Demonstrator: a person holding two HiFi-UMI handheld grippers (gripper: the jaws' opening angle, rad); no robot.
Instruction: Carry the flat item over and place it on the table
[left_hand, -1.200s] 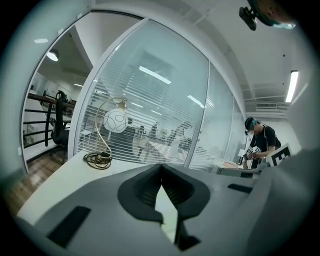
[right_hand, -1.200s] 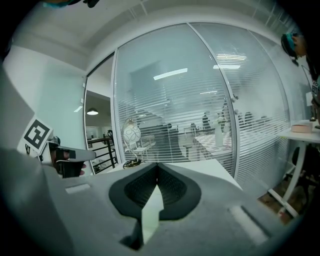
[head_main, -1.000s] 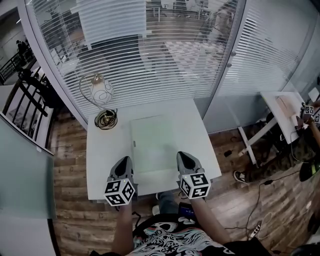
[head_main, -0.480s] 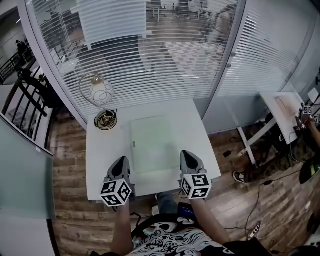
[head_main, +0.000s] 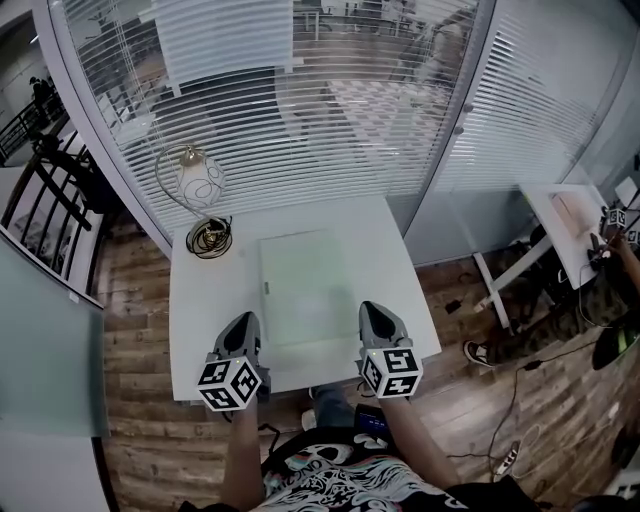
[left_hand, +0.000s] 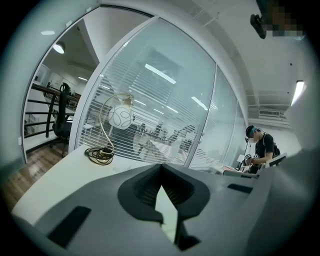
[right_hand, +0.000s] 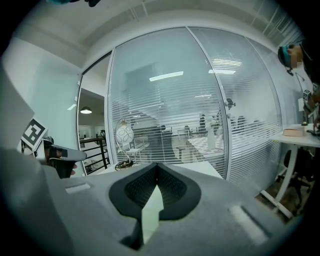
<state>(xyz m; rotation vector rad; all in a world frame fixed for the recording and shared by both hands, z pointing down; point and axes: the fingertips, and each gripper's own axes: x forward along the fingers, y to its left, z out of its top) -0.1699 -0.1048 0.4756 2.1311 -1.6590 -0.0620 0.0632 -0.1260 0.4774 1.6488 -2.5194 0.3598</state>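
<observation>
Worktop (head_main: 205, 300): white, under fingers. Flat item (head_main: 305, 285): pale sheet lying on worktop, between left gripper (head_main: 244, 322) and right gripper (head_main: 371, 310), extending ahead of fingers. Fingers: both pairs fully closed, empty. Placement judged done; retreat straight back, sheet undisturbed.

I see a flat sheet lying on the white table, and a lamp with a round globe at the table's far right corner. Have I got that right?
Not quite. The lamp stands at the far left corner of the white table, not the far right; the head view shows this. The rest holds: the flat sheet does lie on the table, and the lamp does have a round globe.
</observation>
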